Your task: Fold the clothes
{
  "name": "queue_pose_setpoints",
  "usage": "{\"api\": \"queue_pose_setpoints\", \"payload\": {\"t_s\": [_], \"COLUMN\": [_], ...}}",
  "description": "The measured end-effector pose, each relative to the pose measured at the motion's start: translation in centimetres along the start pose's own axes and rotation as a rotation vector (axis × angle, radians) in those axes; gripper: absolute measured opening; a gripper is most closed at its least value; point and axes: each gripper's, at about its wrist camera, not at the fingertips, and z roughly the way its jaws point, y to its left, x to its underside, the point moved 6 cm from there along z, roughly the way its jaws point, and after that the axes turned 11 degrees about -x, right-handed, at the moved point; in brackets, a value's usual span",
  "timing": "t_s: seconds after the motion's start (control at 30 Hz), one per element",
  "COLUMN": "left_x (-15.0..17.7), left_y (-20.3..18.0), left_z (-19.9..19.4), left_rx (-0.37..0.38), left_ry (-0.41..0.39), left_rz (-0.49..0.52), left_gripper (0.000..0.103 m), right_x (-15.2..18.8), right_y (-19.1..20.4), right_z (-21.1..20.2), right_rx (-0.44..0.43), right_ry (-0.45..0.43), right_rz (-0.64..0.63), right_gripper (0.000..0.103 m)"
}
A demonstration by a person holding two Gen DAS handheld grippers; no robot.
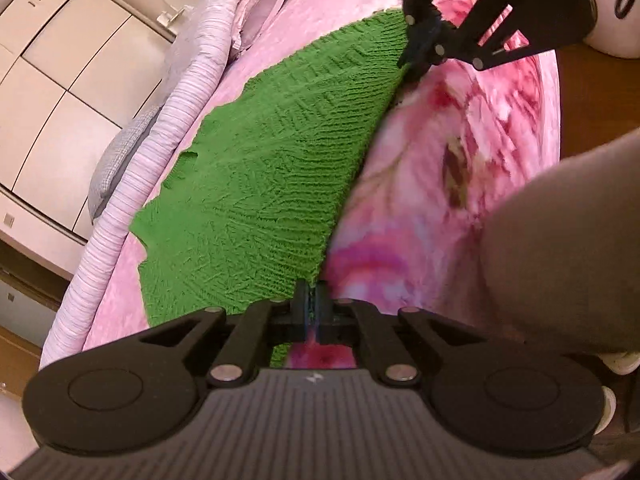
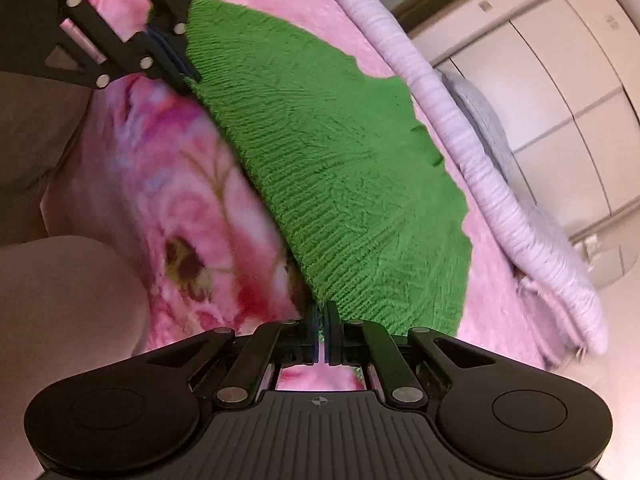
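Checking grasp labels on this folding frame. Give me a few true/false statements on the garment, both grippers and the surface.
1. The left gripper is shut on an edge of the green knit garment. True.
2. The right gripper hangs open above the garment. False: it is shut on the garment's edge.
3. The garment lies on a pink floral blanket. True.
4. The garment is blue denim. False: it is green ribbed knit.
5. Both grippers pinch the same long edge, at opposite ends. True.
6. A rolled lilac quilt covers the garment. False: it lies beside it, beyond the far edge.
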Motion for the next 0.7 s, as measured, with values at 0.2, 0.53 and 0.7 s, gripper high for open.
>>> {"api": "queue_pose_setpoints", "payload": {"t_s": [0.2, 0.53, 0.7], "left_x": [1.0, 11.5, 13.1], "left_y": [5.5, 13.3, 11.8], "left_z": [-2.2, 1.5, 3.5], "left_rx": [0.127, 0.233, 0.37], "left_ry": [0.051, 0.388, 0.41], "left_rz": [-0.406, -1.484, -1.825], "left_gripper": [0.008, 0.031, 0.005], "right_x": [0.8, 12.9, 13.8], "right_y": [-3.8, -14.3, -15.7], "right_z": [-2.8, -1.2, 0.7], "right_rx": [-0.089, -0.386, -0.484], "right_ry": [-0.08, -0.382, -0.381], "right_rz": [0.341, 1.742, 1.851], "right_gripper": [0.047, 0.06, 0.006]}}
